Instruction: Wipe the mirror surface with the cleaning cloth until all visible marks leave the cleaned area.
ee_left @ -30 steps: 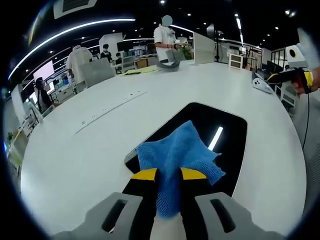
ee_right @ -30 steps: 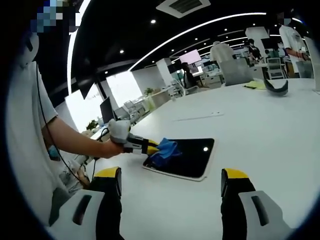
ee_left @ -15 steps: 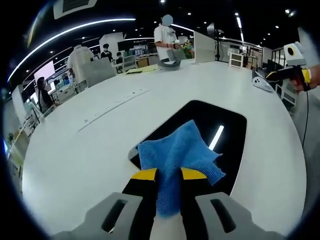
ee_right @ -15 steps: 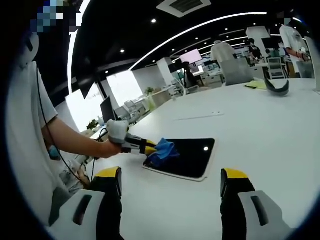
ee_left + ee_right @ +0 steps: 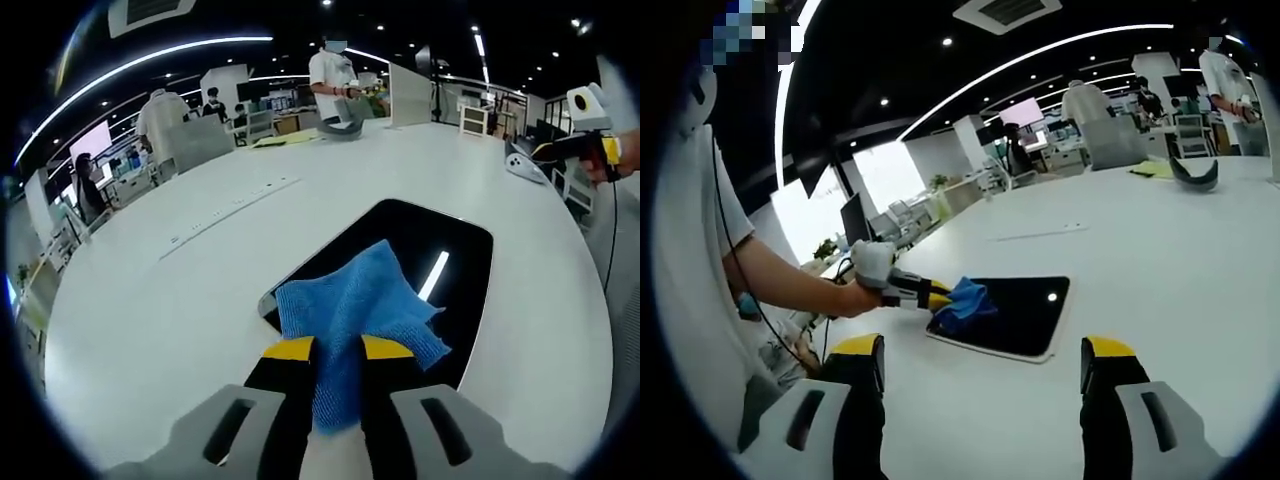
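A dark rectangular mirror [image 5: 455, 262] [image 5: 1025, 312] with a white frame lies flat on the white table [image 5: 180, 290]. A blue cleaning cloth [image 5: 358, 310] [image 5: 962, 303] rests on its near end. My left gripper [image 5: 338, 352] [image 5: 940, 296] is shut on the cloth, its yellow-tipped jaws pinching the cloth's near edge. My right gripper [image 5: 980, 362] hangs open well short of the mirror, nothing between its jaws; it also appears at the far right of the left gripper view [image 5: 598, 150], held in a hand.
A grey power strip [image 5: 225, 212] runs along the table beyond the mirror. A grey curved object [image 5: 338, 128] [image 5: 1193, 172] and yellow sheets [image 5: 280, 141] lie at the far end. People stand near that end. My operator's arm [image 5: 780, 280] reaches in from the left.
The left gripper with the cloth has slid slightly back toward the mirror's near end. The right gripper has stayed put.
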Demonstrator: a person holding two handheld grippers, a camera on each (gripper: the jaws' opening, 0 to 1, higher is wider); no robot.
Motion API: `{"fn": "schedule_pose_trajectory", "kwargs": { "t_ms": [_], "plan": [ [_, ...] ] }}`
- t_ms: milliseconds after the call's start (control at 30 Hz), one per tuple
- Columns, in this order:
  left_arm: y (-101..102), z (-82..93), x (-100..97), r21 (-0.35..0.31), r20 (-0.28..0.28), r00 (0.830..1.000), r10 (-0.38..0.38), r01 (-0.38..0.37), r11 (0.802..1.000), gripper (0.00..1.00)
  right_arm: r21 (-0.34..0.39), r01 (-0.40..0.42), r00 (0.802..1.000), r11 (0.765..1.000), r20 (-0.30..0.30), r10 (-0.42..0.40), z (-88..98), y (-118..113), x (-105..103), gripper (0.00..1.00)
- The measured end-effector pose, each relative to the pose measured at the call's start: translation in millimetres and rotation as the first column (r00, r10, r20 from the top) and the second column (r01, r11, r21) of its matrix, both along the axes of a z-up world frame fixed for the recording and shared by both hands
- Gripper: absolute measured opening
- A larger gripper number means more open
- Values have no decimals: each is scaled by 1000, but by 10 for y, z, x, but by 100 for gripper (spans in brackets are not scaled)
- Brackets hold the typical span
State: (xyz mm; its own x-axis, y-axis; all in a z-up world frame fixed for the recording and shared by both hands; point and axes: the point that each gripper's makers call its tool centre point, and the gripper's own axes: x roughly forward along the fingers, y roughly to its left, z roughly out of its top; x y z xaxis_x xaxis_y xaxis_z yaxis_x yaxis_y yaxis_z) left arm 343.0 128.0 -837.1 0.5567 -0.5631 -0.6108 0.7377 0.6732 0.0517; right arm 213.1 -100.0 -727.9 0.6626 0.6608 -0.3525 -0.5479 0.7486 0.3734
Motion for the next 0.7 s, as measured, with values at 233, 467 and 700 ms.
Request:
{"fn": "schedule_pose_trajectory", "kwargs": {
  "t_ms": [233,467,700],
  "plan": [
    [-3,6,-8,0,-1,1000,2,-2,1000,14,-1,0,1000,1000,-2,0,-6,6,-2,79],
    [-4,3,-47,-2,-11,1000,0,0,1000,13,2,-1,1000,1000,-2,1,-8,19,-1,79],
    [-24,3,-71,1,-10,1000,-2,2,1000,10,3,-2,1000,1000,-5,2,-18,14,-5,79]
  ]
}}
